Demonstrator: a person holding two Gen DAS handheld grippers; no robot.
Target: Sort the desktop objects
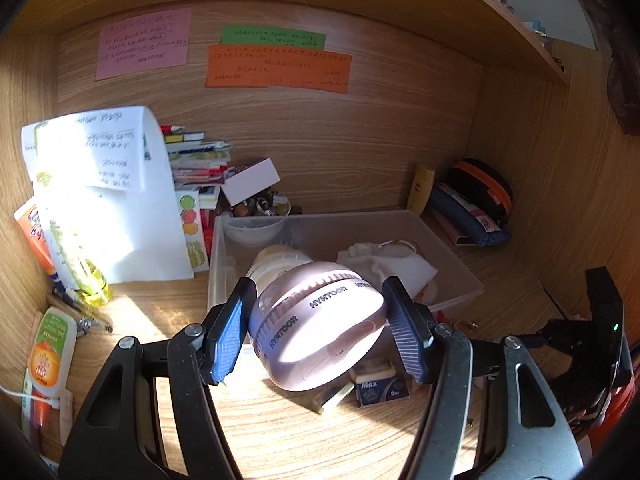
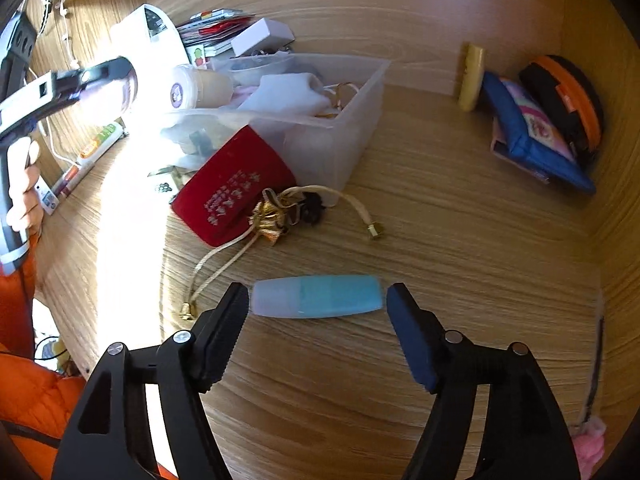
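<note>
Left claw: the left claw [image 1: 316, 328] gripped a round pink device [image 1: 320, 324] printed "HYNTOOR", one blue pad pressed against each side, held up in front of the clear plastic bin [image 1: 460, 276].
Right claw: the right claw [image 2: 318, 312] stood open low over the bench [image 2: 460, 240], a fingertip at either end of the blue tube [image 2: 318, 296]; I could not tell whether the pads touched it.
Blue tube: it lay flat on the bench, its pale cap toward the left finger and its blue body toward the right.
Red pouch: a red pouch [image 2: 232, 192] with gold lettering lay just beside the bin's front wall, its cream drawstring [image 2: 224, 260] trailing over the wood toward the tube.
Clear plastic bin: it held a white cloth [image 1: 384, 264], a cream bottle [image 1: 280, 260] and a small bowl [image 1: 252, 230].
Right corner: a yellow tube [image 2: 472, 76], a blue pencil case [image 2: 532, 136] and a black-and-orange round case [image 2: 568, 96] leaned together against the side wall.
Back wall: pink [image 1: 142, 44], green [image 1: 272, 38] and orange notes [image 1: 278, 66] were stuck on the wood.
Person: a hand [image 2: 22, 184] and orange sleeve [image 2: 28, 392] showed at the left edge of the right wrist view.
</note>
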